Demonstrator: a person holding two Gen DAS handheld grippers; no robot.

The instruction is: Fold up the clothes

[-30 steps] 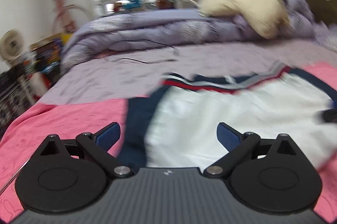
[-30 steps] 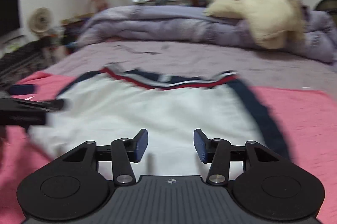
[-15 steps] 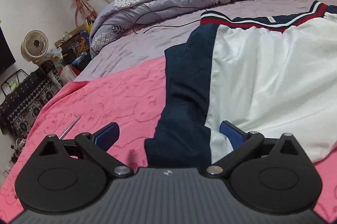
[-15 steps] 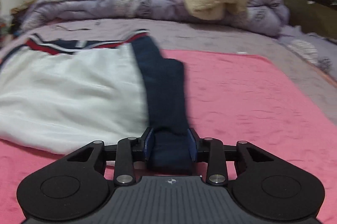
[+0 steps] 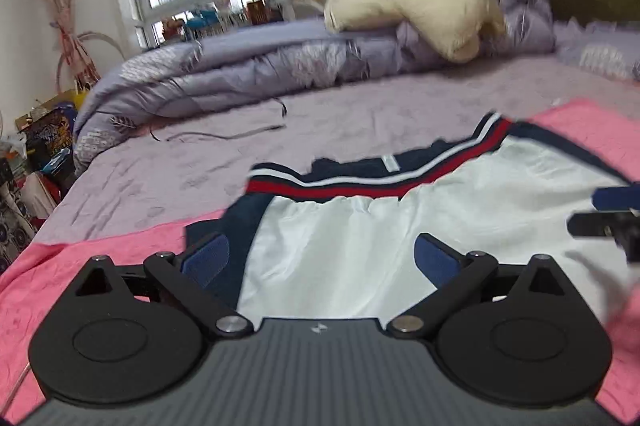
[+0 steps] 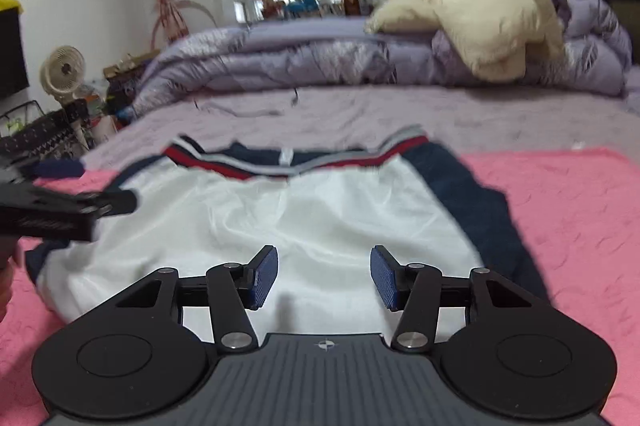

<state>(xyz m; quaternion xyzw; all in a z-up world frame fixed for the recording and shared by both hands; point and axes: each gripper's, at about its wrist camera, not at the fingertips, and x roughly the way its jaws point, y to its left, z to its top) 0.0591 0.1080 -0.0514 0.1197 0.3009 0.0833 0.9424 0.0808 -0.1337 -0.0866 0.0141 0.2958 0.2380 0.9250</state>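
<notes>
Right wrist: right gripper (image 6: 324,276) jaws apart, empty, above shorts (image 6: 280,218).

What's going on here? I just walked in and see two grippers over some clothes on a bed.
A person is folding clothes with a hand-held gripper in each hand. A white garment with navy sides and a red-striped waistband lies spread on a pink blanket on the bed. The left gripper and right gripper both hover over its near edge, jaws open, holding nothing. No fold is visible yet.
</notes>
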